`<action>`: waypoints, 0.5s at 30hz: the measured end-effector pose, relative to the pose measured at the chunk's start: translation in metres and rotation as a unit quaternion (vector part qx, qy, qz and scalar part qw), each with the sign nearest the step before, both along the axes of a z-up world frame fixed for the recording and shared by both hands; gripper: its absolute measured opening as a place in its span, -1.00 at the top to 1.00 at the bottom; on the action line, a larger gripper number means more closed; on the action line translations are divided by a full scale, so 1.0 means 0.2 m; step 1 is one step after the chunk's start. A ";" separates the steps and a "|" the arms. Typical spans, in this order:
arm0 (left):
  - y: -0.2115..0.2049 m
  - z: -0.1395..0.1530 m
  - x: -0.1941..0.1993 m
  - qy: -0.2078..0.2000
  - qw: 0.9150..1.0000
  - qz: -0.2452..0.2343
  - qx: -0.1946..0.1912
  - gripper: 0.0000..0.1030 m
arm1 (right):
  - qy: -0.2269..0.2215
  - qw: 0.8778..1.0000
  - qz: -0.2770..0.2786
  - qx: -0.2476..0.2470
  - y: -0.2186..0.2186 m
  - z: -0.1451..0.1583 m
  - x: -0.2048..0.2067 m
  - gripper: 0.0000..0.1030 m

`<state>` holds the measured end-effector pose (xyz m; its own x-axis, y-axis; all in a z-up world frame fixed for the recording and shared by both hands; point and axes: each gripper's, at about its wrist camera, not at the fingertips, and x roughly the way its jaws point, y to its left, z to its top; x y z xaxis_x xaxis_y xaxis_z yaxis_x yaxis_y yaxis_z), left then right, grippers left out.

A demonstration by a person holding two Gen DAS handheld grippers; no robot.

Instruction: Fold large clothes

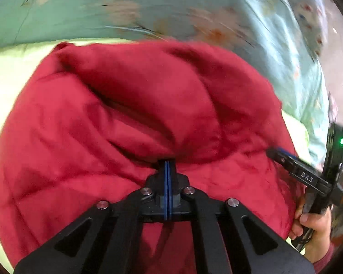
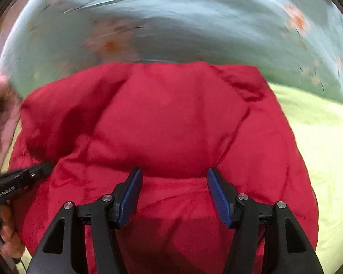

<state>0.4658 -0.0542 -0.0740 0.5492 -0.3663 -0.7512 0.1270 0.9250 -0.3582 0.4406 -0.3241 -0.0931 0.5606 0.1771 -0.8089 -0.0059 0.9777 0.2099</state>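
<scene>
Your left gripper [image 1: 167, 163] is closed, its two blue pads pressed flat together; the tips sit right at a fold of the red jacket [image 1: 130, 118], and whether any cloth is pinched between them you cannot tell. Your right gripper [image 2: 172, 178] stands about half open over the jacket [image 2: 171, 118] — the two blue pads [image 2: 131, 196] are well apart, with red cloth bulging up in the gap, but they do not look pressed onto it.

Both grippers point steeply down at the jacket from its near side. In the left wrist view your right hand [image 1: 315, 230] grips its handle at the jacket's right edge, one black finger reaching over the cloth. In the right wrist view your left hand [image 2: 2, 228] holds its handle at the jacket's left edge, the closed tip on the red fabric. A blurred pale shape above it cannot be made out.

There is one jacket — puffy, quilted, bunched in thick folds. It lies on a pale green sheet [image 2: 320, 150], one only, with a teal flowered quilt [image 1: 148, 6] just beyond it, also one. Two grippers, two hands.
</scene>
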 end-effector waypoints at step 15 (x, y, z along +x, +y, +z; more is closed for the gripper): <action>0.32 -0.04 0.12 0.010 0.998 0.039 -0.046 0.97 | -0.016 0.994 -0.088 0.067 -0.36 -0.04 -0.05 0.00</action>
<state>0.4906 0.0098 -0.0828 0.5641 -0.3911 -0.7272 0.0486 0.8949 -0.4436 0.4310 -0.3959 -0.1009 0.6180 0.1796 -0.7654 0.1531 0.9274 0.3413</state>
